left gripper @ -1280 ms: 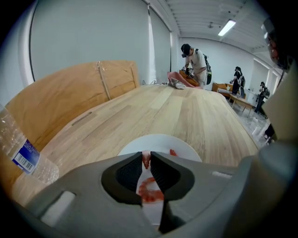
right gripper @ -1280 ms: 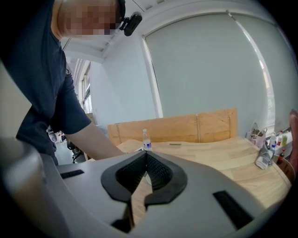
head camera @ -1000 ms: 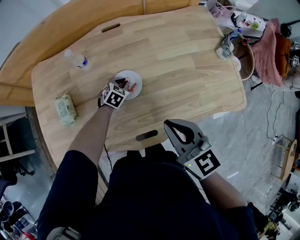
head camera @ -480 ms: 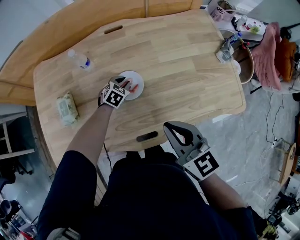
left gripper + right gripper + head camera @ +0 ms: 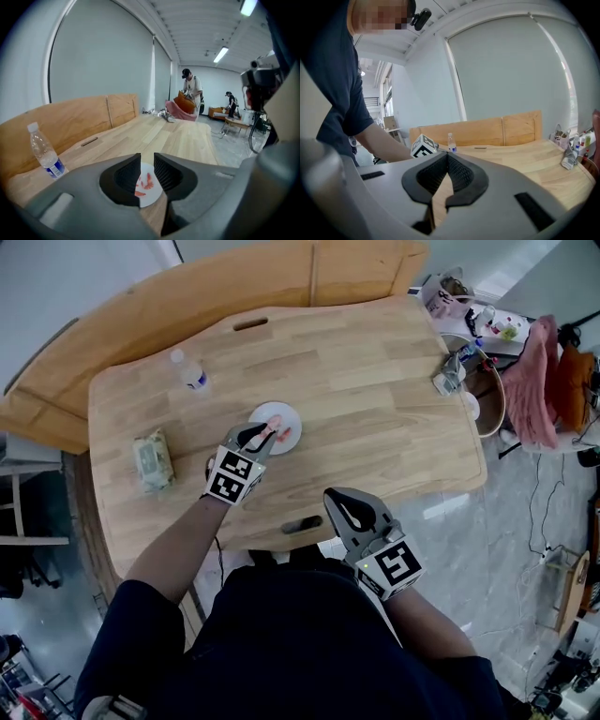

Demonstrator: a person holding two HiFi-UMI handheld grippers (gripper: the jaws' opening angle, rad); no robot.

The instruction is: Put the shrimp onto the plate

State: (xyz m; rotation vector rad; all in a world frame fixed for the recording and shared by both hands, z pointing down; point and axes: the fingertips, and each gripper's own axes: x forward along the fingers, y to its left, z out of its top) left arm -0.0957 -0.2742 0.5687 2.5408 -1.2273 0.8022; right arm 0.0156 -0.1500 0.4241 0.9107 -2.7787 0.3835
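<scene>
Your wooden table (image 5: 375,399) fills the middle of the head view. Your right gripper (image 5: 331,495) hangs off the table's near edge, close to your body. Its jaws are pressed together at the tips with nothing between them. Your left gripper (image 5: 263,433) sits over the near left rim of the plate (image 5: 281,411). Its jaws stand a narrow gap apart and pinch nothing. A pack of wipes (image 5: 153,460) lies at the left side of the table. A water bottle (image 5: 190,374) stands at the far left. The small white plate rests on the table left of centre. The shrimp (image 5: 148,181) lie on it as red pieces, which you see through the gap between the left jaws.
</scene>
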